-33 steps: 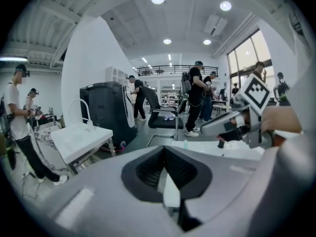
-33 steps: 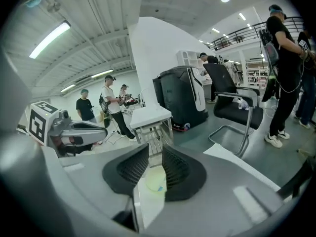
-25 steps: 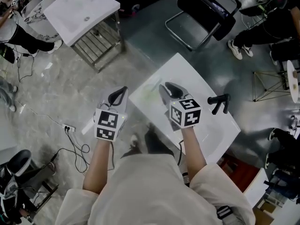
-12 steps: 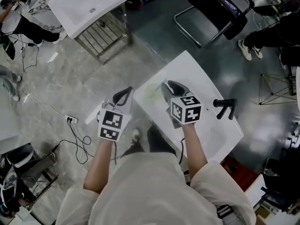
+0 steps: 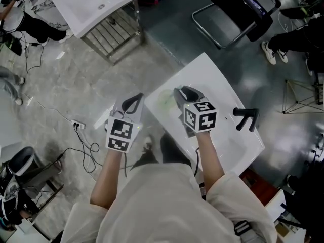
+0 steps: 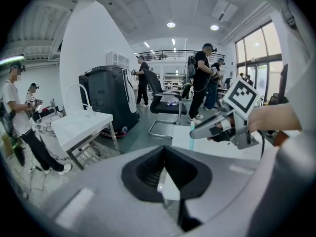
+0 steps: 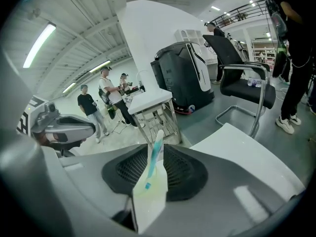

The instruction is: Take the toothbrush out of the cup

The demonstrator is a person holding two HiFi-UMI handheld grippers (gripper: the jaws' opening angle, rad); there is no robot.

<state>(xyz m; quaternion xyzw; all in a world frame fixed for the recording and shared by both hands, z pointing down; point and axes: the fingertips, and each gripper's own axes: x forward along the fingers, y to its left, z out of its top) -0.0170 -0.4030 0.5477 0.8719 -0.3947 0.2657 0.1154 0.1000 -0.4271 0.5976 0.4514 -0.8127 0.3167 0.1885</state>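
Note:
A pale green translucent cup stands near the left edge of the white table, and a teal toothbrush stands upright in it. My right gripper sits over the cup with its jaw tips closed around the brush's upper end. From the left gripper view, the toothbrush meets the right gripper's tip. The head view shows the cup as a faint green patch beside the right gripper. My left gripper hovers shut and empty past the table's left edge, above the floor.
A black faucet stands on the table's right side. A second white washstand and a black chair are farther off. A power strip with cables lies on the floor. People stand around the room.
Neither gripper has shifted against the table or the cup. Only the head camera has drifted slightly.

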